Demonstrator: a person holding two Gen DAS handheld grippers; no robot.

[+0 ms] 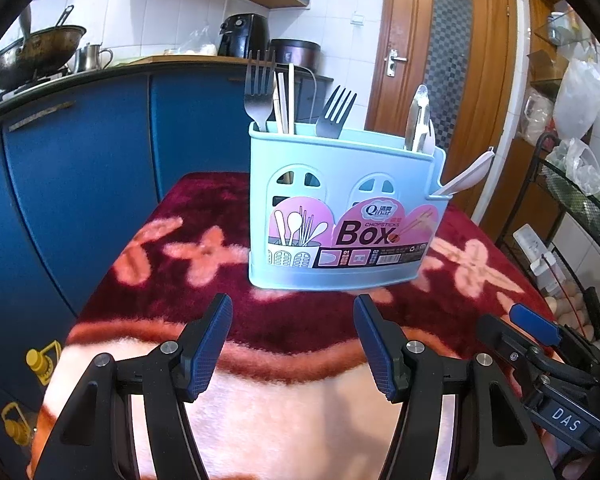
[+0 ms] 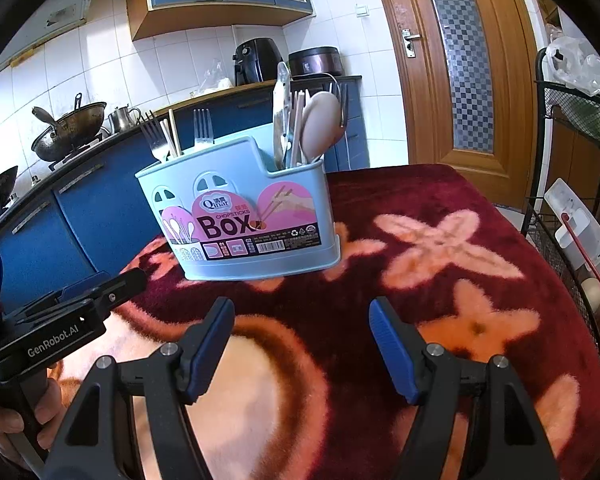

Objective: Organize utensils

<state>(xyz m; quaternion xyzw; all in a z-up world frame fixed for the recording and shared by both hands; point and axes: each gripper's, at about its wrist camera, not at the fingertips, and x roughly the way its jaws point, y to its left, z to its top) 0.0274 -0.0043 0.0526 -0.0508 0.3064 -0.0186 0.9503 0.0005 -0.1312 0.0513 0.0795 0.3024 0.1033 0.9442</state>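
Both grippers hang over the red floral blanket (image 1: pixel 220 208) with fingers spread and nothing between them. The blue utensil box (image 1: pixel 340 208) stands upright straight ahead of the left gripper (image 1: pixel 292 340), beyond its fingertips and apart from them; from the right gripper (image 2: pixel 302 344) it lies ahead and off to the left, so the left hand looks better lined up. Forks (image 1: pixel 259 92), chopsticks (image 1: pixel 286 100) and spoons stand on end in its compartments, handles down, while one white spoon (image 1: pixel 466 178) leans out of the side pocket, its long axis slanting up and away toward the right gripper's side.
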